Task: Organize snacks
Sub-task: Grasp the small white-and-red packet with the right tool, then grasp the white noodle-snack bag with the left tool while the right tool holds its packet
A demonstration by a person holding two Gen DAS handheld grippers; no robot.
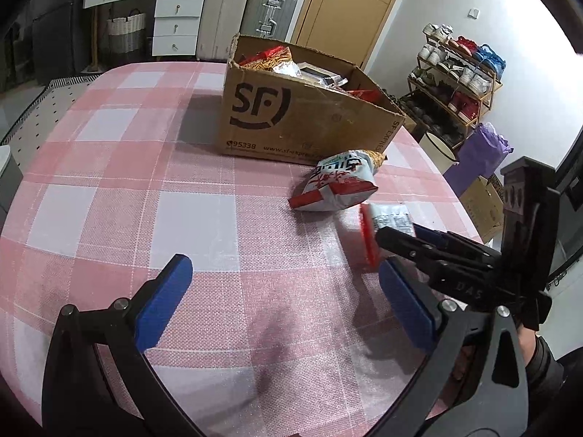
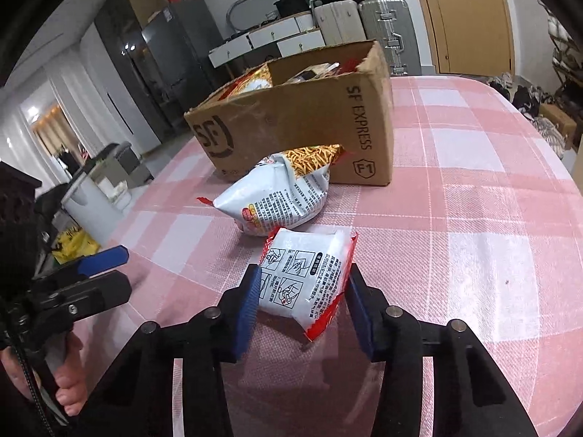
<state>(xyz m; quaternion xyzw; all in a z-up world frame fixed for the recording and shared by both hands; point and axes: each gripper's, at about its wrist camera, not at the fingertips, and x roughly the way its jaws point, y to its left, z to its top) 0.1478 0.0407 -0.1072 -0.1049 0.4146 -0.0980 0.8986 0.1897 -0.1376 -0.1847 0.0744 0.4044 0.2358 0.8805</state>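
A small white packet with red edges [image 2: 309,255] sits between the blue pads of my right gripper [image 2: 304,284]; both pads press on its sides. The left wrist view shows that right gripper [image 1: 400,235] at the right, holding the small packet [image 1: 391,218] just above the cloth. A larger white and red snack bag [image 2: 277,200] lies just beyond it, against the open SF cardboard box [image 2: 291,120], which holds several snacks. My left gripper [image 1: 284,269] hovers open over the tablecloth with nothing between its fingers. The snack bag [image 1: 339,182] and the box [image 1: 291,116] lie beyond it.
A pink plaid cloth [image 1: 164,189] covers the table. Beyond the table's far edge stand suitcases [image 1: 269,7] and white drawers [image 1: 178,25]. A shoe rack [image 1: 455,83] is at the right. A white bin [image 2: 94,204] stands on the floor to the left.
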